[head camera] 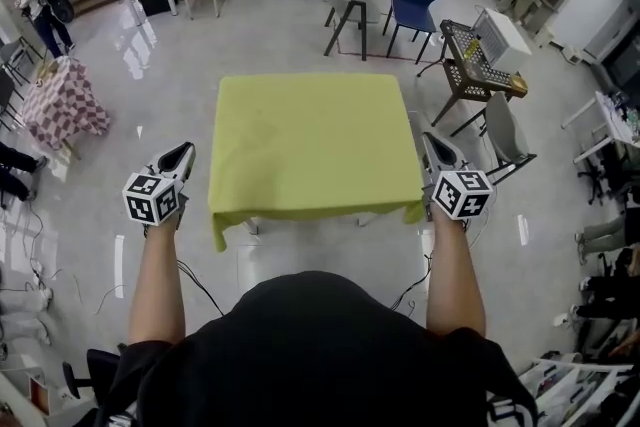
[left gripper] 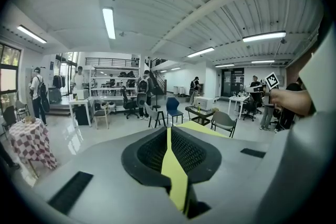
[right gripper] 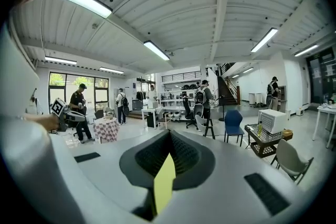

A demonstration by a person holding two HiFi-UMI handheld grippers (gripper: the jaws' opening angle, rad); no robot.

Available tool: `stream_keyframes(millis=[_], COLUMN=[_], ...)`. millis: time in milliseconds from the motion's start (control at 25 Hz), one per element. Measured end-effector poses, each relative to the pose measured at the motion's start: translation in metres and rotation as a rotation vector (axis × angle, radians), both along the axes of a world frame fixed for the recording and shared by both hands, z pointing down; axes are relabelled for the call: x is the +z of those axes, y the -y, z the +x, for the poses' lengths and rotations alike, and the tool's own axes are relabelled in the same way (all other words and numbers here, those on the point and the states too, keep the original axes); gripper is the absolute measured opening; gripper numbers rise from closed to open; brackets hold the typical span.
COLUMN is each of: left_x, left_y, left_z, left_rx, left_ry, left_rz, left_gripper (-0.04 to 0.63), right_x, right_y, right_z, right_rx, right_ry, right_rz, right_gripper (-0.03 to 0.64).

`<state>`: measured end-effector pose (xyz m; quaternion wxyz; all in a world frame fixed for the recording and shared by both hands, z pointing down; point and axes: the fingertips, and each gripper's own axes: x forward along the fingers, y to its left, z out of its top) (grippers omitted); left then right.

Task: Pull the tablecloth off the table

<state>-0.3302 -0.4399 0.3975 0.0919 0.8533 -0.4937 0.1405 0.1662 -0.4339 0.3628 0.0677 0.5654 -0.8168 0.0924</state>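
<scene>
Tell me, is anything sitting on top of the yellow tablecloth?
No, the head view shows the yellow tablecloth lying bare, nothing on it.

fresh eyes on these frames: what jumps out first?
The yellow-green tablecloth, spread flat at the centre of the head view with its near corners hanging, dominates. The left gripper and right gripper flank its near end, one on each side, both with jaws closed. Behind lies a busy workshop: a blue chair beyond the cloth and a pink checked cloth at far left.
</scene>
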Motion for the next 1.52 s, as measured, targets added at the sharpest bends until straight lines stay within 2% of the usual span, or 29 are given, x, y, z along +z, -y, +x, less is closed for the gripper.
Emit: stream_keyframes(millis=[320, 560, 720, 1040, 1160, 1280, 1520], left_x=[0.009, 0.025, 0.038, 0.084, 0.103, 0.129, 0.174], left_y=[0.026, 0.033, 0.04, 0.045, 0.048, 0.053, 0.055], left_z=[-0.019, -0.022, -0.012, 0.004, 0.01, 0.014, 0.002], left_rx=[0.041, 0.031, 0.002, -0.068, -0.088, -0.102, -0.153], left_ry=[-0.006, -0.005, 0.011, 0.045, 0.052, 0.066, 0.103], left_rz=[-0.007, -0.032, -0.057, -0.141, -0.174, -0.214, -0.3], left_gripper=[0.041, 0.041, 0.042, 0.044, 0.046, 0.064, 0.1], right_x=[-0.002, 0.016, 0.035, 0.084, 0.112, 0.15, 0.219], right_y=[0.006, 0.011, 0.021, 0.037, 0.042, 0.046, 0.048], right_z=[-0.024, -0.014, 0.015, 0.076, 0.098, 0.12, 0.149], right_rx=[-0.008, -0.027, -0.036, -0.046, -0.047, -0.044, -0.055], right_ry=[0.029, 0.051, 0.077, 0.056, 0.05, 0.032, -0.053], right_rz=[0.011, 0.0, -0.032, -0.107, -0.159, -0.224, -0.359], right_gripper=[0.014, 0.014, 0.014, 0.014, 0.015, 0.052, 0.081])
